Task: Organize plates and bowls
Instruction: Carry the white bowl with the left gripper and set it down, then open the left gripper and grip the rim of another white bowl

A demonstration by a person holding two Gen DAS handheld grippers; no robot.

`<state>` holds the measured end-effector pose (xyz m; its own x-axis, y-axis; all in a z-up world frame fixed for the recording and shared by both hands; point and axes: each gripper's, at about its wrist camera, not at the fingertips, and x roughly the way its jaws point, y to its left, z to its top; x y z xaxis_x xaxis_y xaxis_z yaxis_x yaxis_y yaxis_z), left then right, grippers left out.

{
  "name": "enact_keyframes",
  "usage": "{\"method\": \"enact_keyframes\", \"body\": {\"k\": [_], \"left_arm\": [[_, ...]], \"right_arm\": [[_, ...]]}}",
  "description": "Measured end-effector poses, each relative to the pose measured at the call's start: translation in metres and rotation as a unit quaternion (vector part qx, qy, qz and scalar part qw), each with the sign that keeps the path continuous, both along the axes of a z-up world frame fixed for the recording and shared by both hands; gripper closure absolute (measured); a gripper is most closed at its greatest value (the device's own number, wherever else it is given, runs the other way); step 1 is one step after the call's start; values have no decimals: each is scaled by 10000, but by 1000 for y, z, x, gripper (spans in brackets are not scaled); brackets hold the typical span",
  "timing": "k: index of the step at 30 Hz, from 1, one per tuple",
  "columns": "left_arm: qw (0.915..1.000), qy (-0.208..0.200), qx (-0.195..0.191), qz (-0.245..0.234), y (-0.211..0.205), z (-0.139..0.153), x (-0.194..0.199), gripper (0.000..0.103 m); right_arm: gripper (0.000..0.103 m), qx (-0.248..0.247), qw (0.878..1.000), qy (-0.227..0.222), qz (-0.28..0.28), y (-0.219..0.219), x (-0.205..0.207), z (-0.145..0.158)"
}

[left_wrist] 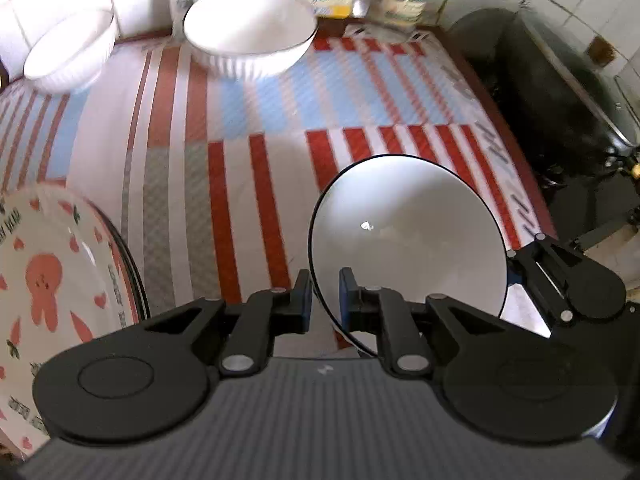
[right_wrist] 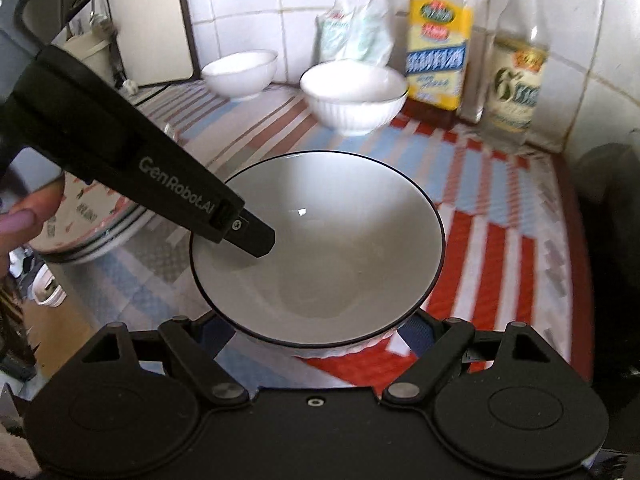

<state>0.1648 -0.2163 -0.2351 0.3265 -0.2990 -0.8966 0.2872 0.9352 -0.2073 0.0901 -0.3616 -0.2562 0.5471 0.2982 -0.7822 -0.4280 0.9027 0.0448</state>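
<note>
A white bowl with a dark rim (left_wrist: 408,240) (right_wrist: 320,248) is held above the striped cloth. My left gripper (left_wrist: 325,300) is shut on its rim, one finger inside and one outside; it shows from the side in the right wrist view (right_wrist: 256,240). My right gripper (right_wrist: 316,332) has wide-spread fingers on either side of the bowl's ribbed base; whether they touch it is hidden. It shows at the bowl's right edge in the left wrist view (left_wrist: 516,260). Two more white ribbed bowls (left_wrist: 250,36) (left_wrist: 70,52) stand at the back. A stack of patterned plates (left_wrist: 52,280) (right_wrist: 84,216) lies at the left.
Two bottles (right_wrist: 438,40) (right_wrist: 516,60) and a plastic bag (right_wrist: 352,32) stand against the tiled wall. A black pot (left_wrist: 560,92) sits right of the cloth. The striped cloth (left_wrist: 240,140) covers the counter.
</note>
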Motion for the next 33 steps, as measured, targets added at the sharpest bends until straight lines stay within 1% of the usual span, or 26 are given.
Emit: {"method": "enact_keyframes", "body": {"k": [2,4,6,7,10,11,12,13,15,17,18,20,22,24,26,28,33], "left_arm": [[10000,36,25,-2,2,-3,-1,91],[10000,-21,54,-60,1,-5,-4,91],[9999,-27,94,-82,-1,-6,-5,91],[9999,38,101,-64,-1,-6,-4,91],[9995,316,-62,33,1,-4,0,89],[9993,367,-108,58,4,-1,1,87],[9991,395,-179,33,6,3,1,82],[9988,426,-244,13,10,8,0,72],[9984,436,-368,-27,19,20,-1,66],[9981,380,-483,-89,29,32,-2,65],[9980,345,-515,-103,33,38,-1,62],[9981,235,-561,-134,45,50,0,62],[9981,109,-589,-121,58,60,3,62],[9977,-15,-667,-74,72,69,9,62],[9970,-135,-755,-57,84,79,15,62],[9961,-238,-831,-167,93,90,23,62],[9955,-467,-762,-297,103,113,49,62]], "right_arm": [[14,-5,10000,-11,81,3,-1,-7],[14,-82,9998,-90,142,5,-2,-8],[14,-45,9998,-68,156,4,-2,-8],[14,-56,9998,-34,165,4,0,-9],[14,-193,9996,145,170,6,6,-4],[14,-243,9993,219,195,6,7,-1],[13,-292,9990,275,218,5,6,2],[13,-324,9987,318,249,4,5,6],[13,-329,9984,362,268,0,0,15],[13,-256,9984,409,278,-6,-7,25],[13,-219,9984,429,280,-9,-11,30],[13,-168,9983,465,311,-13,-18,41],[13,-47,9987,395,317,-17,-24,55],[13,202,9989,296,315,-21,-26,69],[13,459,9984,209,261,-22,-21,79],[13,578,9981,116,169,-21,-12,88],[13,716,9972,-72,189,-7,20,104]]}}
